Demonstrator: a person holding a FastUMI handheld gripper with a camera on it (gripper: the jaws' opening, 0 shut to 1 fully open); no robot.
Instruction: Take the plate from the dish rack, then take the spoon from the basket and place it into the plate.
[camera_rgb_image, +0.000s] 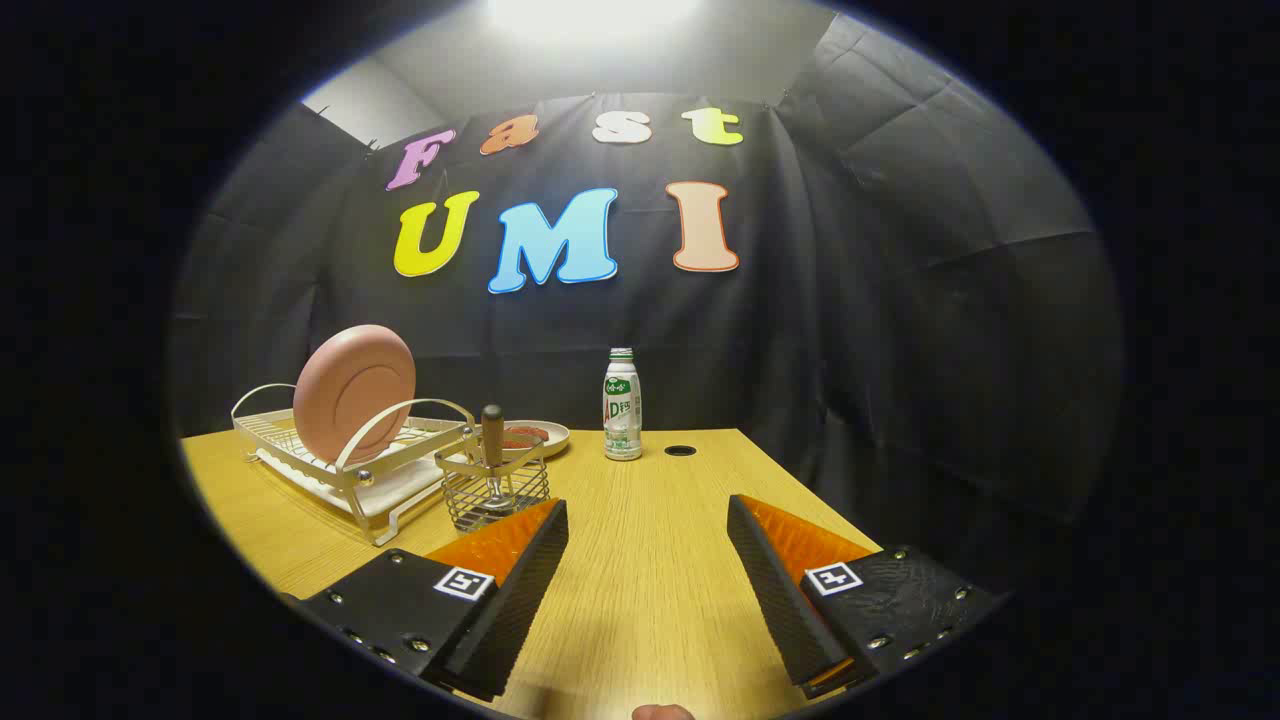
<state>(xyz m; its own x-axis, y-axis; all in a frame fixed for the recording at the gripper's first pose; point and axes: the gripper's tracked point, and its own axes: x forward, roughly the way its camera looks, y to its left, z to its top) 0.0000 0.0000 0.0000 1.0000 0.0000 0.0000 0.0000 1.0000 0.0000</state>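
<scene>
A pink plate (354, 392) stands on edge in the white wire dish rack (392, 482), which is beyond my left finger. Right of the rack a small wire basket (497, 490) holds the spoon (492, 438), whose dark handle points up. My gripper (648, 535) is open over the bare wooden table, with nothing between its fingers (520, 590). The basket sits just beyond the left fingertip.
A white and green bottle (622, 405) stands ahead near the table's back edge, next to a round cable hole (680, 451). A shallow dish (535, 437) with something red lies behind the basket. The table's right edge runs close beside my right finger.
</scene>
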